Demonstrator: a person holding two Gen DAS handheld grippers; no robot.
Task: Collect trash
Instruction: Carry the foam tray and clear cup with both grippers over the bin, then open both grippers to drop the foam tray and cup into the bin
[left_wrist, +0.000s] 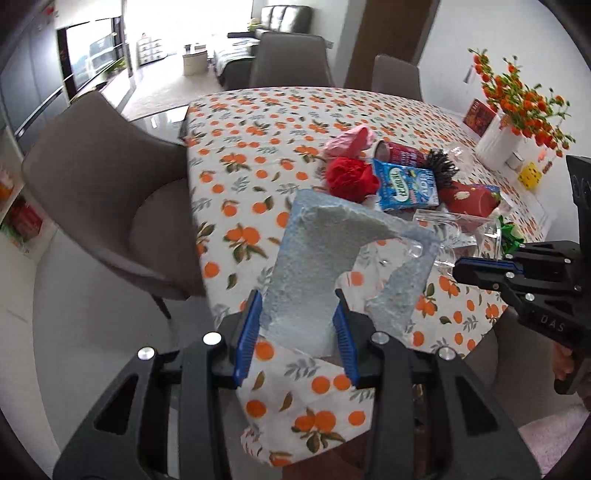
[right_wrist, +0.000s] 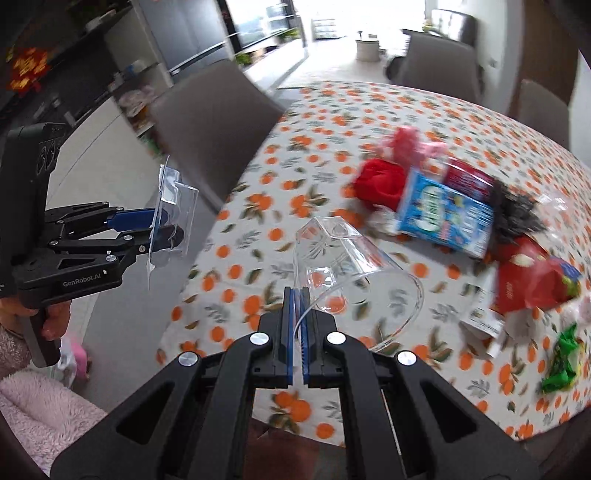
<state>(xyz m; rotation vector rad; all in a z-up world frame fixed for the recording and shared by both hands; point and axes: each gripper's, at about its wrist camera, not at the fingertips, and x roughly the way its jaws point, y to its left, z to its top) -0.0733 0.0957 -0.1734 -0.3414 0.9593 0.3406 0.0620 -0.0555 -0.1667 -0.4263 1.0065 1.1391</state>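
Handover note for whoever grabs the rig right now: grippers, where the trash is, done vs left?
Left gripper: jaws shut on a clear blister pack, lifted off the table.
Right gripper: jaws shut on the rim of a clear plastic cup, also lifted.
Still on the tablecloth: blue carton, red crumpled paper, pink wrapper, red can, red packet, green wrapper.
No bin in view. Nothing deposited that I can see; drop both held items, then clear the pile.
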